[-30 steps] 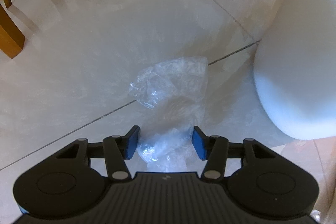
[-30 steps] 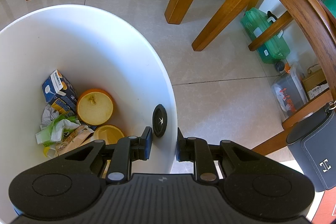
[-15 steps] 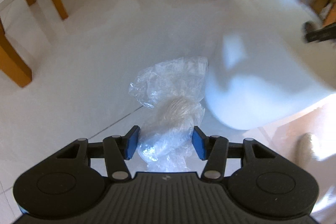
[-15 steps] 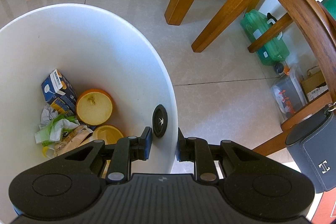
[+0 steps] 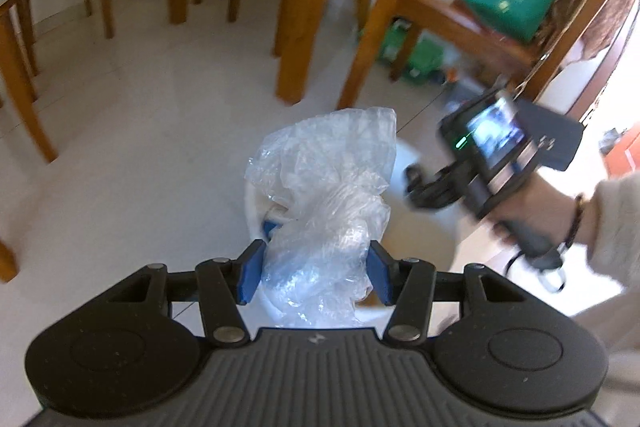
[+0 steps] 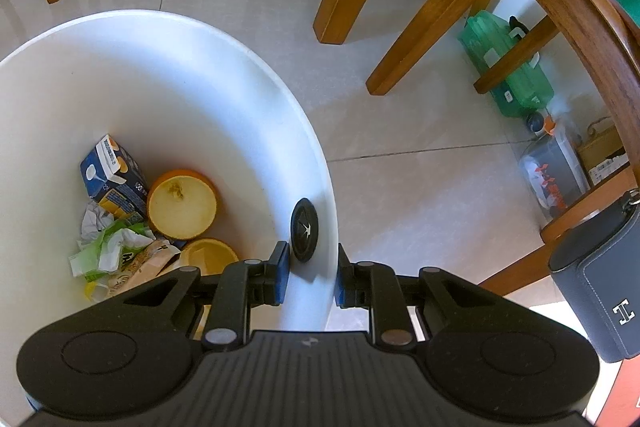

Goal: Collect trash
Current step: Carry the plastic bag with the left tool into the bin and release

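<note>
one crumpled plastic bag (image 5: 324, 211) pinched in the left gripper (image 5: 314, 277), tilted down above one white bin (image 6: 168, 87); the right gripper (image 6: 310, 277) fingers clamp the bin's rim; two orange halves (image 6: 182, 203) inside.

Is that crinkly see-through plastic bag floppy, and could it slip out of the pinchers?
Probably floppy: the plastic bag is crumpled and bulges loosely above the left gripper, keeping no firm shape. It likely weighs little, being thin, see-through film. It could slip, since the film looks glossy and squashes easily between the blue pads.
</note>
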A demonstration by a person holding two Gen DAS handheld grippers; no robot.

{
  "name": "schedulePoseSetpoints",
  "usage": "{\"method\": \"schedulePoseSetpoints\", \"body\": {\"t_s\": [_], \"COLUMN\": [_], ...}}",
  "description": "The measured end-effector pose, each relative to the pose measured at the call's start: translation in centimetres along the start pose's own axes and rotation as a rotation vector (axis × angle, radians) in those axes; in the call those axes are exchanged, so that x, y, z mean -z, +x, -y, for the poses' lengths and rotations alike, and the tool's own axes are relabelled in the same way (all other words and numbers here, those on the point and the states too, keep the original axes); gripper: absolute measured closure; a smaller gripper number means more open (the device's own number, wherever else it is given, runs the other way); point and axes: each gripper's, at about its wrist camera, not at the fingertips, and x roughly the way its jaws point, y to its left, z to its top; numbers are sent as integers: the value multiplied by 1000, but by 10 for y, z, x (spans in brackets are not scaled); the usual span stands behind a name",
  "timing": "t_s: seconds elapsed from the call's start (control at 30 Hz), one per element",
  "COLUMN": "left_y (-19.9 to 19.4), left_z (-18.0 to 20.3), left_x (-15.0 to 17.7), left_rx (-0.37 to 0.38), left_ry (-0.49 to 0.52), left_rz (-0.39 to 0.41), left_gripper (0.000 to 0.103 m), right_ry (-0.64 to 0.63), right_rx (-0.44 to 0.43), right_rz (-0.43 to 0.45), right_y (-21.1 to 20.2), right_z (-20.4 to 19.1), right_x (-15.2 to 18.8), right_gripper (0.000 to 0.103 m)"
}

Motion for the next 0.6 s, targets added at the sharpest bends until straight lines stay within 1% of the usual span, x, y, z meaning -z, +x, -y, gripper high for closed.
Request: {"method": "schedulePoseSetpoints", "body": {"t_s": [0.03,0.07,0.1,0.13,0.2,0.4,0.6], "left_y": [5,9,14,19,16,14,11], "left_z": [9,13,16,17,23,18,20], "left_x": [-1,-4,-6,-5,-4,3,21], "left_rx": [4,6,2,-13,-38,-99,-189], "left_ry": [0,-2,-8,-12,-5,15,65], "left_rz": [11,26,40,56,85,72,98], "left_gripper": [44,37,15,4,4,4,1], "right_ry": [-2,-5,-8,-9,-5,-7,-14], "right_rx": [0,0,0,-1,-6,-11,-9], "right_rz": [1,2,2,2,-3,-3,-2], "right_y": [0,0,0,0,1,1,3], "right_z": [0,0,0,0,0,1,0], "right_x": [0,1,1,1,1,1,1], "right_gripper": [78,78,78,78,78,78,78]}}
